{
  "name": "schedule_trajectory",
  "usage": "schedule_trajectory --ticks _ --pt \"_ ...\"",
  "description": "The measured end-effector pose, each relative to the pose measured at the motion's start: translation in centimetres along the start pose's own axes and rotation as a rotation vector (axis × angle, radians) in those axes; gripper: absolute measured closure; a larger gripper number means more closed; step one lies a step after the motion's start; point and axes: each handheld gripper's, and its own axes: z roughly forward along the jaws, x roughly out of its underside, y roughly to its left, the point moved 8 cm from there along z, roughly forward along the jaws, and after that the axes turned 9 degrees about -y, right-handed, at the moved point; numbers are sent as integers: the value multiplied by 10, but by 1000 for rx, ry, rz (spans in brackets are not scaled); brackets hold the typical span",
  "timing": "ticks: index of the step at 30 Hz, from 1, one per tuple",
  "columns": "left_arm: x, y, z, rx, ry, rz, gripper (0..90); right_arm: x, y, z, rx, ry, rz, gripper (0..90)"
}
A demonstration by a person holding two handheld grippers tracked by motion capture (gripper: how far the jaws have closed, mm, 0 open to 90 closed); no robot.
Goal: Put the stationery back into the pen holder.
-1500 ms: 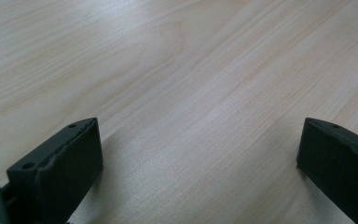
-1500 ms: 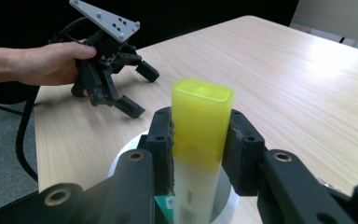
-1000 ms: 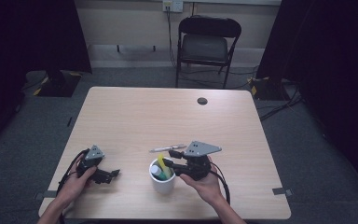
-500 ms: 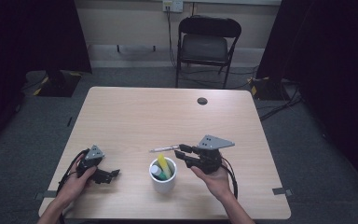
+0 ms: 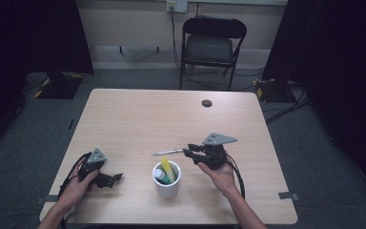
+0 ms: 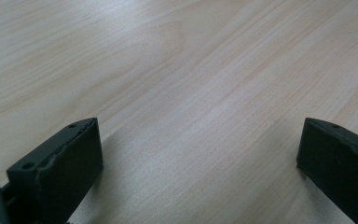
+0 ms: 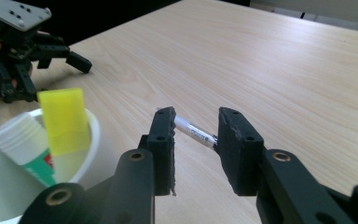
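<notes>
Light wooden table (image 5: 138, 119) carries a white round cup (image 5: 167, 183) at about six o'clock, with a yellow flat piece (image 5: 168, 169) and a white tube (image 5: 159, 175) standing in it. At four o'clock the right gripper (image 5: 189, 152) holds a slim silver-white pen (image 5: 167, 152) pointing toward nine o'clock, above the cup. At seven o'clock the left gripper (image 5: 117, 177) rests on the table.

Left gripper view: jaws stand wide apart over bare wood, nothing between them.

Right gripper view: right gripper (image 7: 196, 135), having just closed further, clamps the pen (image 7: 193, 131) crosswise; the cup (image 7: 91, 140) sits at nine o'clock.
</notes>
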Motion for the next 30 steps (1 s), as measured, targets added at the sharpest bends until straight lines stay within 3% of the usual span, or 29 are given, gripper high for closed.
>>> schedule_trajectory --ticks 11,15,18,20,30 --pt "0 0 0 0 0 0 0 24 -27 52 -3 94 6 671" --pt "0 0 0 0 0 -1 0 29 -33 68 -9 102 11 650" --pt "0 0 0 0 0 -1 0 30 -34 75 -5 98 13 631" --pt "0 0 0 0 0 0 0 40 -36 80 -6 132 10 634" --pt "0 0 0 0 0 0 0 47 -39 84 -8 141 34 633"
